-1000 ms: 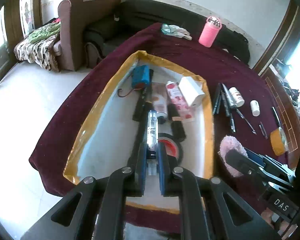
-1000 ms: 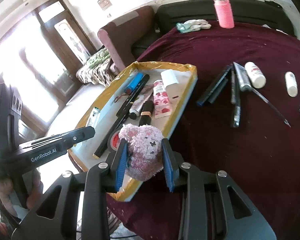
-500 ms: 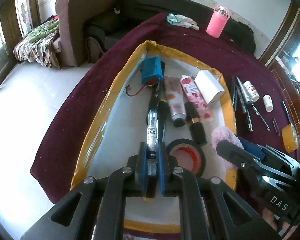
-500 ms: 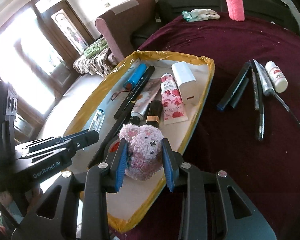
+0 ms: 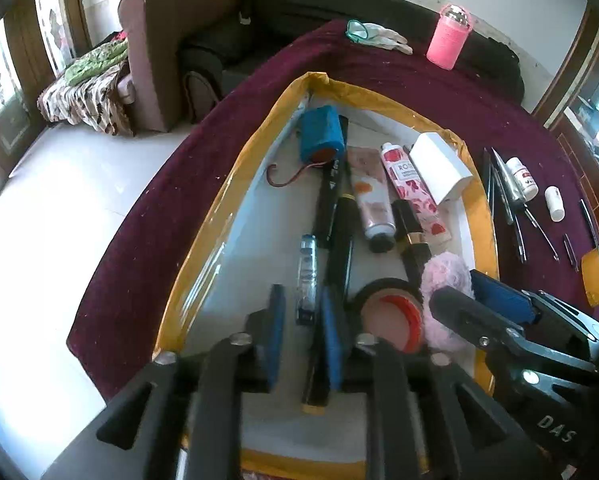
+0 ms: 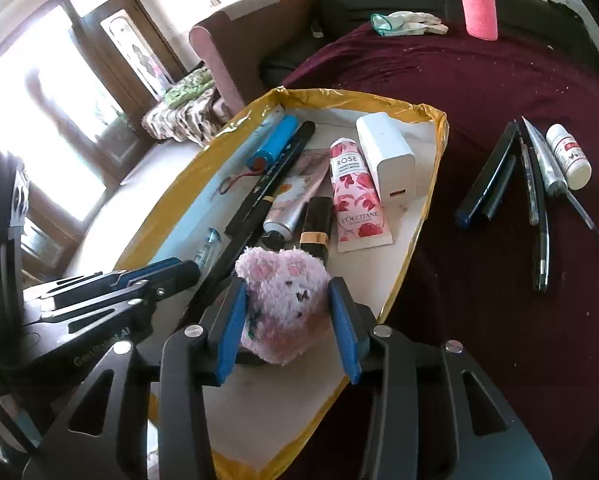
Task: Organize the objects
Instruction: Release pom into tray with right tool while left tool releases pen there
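small bottle (image 5: 306,280) between parted left tongs (image 5: 301,332)

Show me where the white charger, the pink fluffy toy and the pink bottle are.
white charger (image 6: 385,158): right wrist view, on its broad top face.
pink fluffy toy (image 6: 285,294): right wrist view, on the middle of its fuzzy front.
pink bottle (image 6: 479,4): right wrist view, on its knitted pink sleeve.

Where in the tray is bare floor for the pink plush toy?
Bare: the tray's near end below the plush toy, and the strip beside the left wall. Crowded: middle and far end, from blue battery to white charger.
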Tool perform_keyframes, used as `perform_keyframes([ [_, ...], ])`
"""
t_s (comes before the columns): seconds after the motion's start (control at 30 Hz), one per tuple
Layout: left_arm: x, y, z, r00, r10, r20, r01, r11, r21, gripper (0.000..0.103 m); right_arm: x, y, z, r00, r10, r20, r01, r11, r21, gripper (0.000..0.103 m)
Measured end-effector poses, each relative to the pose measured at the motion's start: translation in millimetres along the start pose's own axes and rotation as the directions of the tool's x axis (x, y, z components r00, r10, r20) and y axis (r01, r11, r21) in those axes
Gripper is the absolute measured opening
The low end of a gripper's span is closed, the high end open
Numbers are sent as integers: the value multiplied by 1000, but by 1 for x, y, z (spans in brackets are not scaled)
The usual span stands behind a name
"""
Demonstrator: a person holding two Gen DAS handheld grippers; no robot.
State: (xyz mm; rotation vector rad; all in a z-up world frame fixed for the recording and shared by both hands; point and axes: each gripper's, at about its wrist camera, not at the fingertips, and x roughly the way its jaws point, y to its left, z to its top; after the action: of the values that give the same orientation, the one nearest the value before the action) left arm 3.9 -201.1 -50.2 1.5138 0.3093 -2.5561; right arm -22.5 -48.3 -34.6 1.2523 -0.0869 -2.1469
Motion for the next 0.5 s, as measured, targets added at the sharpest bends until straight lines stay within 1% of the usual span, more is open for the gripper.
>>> perform_keyframes([
  [0.03,-4,-4,-1,1000,7,11,-7,1000,10,33,-2,-1,-1,1000,8,3,-8,1000,5,40],
  [0.07,-8,-7,-2,1000,12,22,-12,1000,18,37,-7,-2,-2,1000,20,10,-20,1000,11,42],
  [0.1,-12,-10,-3,999,19,36,-20,1000,24,38,-11,-2,-4,999,27,18,-28,1000,11,48],
  [0.13,-19,-15,-5,998,37,58,-39,999,31,38,-16,-3,-5,999,33,30,-34,999,11,49],
  [0.17,-24,-19,-6,996,48,74,-51,998,37,40,-23,-4,-7,998,40,46,-40,999,10,49],
  [0.2,-29,-23,-6,994,59,88,-63,997,44,45,-29,-6,-9,997,45,57,-46,999,7,49],
  [0.27,-39,-38,-8,989,82,120,-91,993,69,50,-42,-10,-15,995,52,81,-53,999,3,49],
  [0.37,-53,-61,-11,982,100,160,-120,986,118,51,-63,-19,-24,992,54,111,-55,998,8,50],
  [0.4,-56,-68,-13,981,97,169,-119,984,131,52,-69,-22,-28,991,53,119,-55,998,12,50],
  [0.43,-59,-79,-16,982,74,175,-102,983,153,52,-75,-26,-31,991,49,126,-51,999,15,50],
  [0.5,-60,-92,-20,984,59,168,-89,980,178,54,-85,-36,-37,991,22,135,-27,999,30,50],
])
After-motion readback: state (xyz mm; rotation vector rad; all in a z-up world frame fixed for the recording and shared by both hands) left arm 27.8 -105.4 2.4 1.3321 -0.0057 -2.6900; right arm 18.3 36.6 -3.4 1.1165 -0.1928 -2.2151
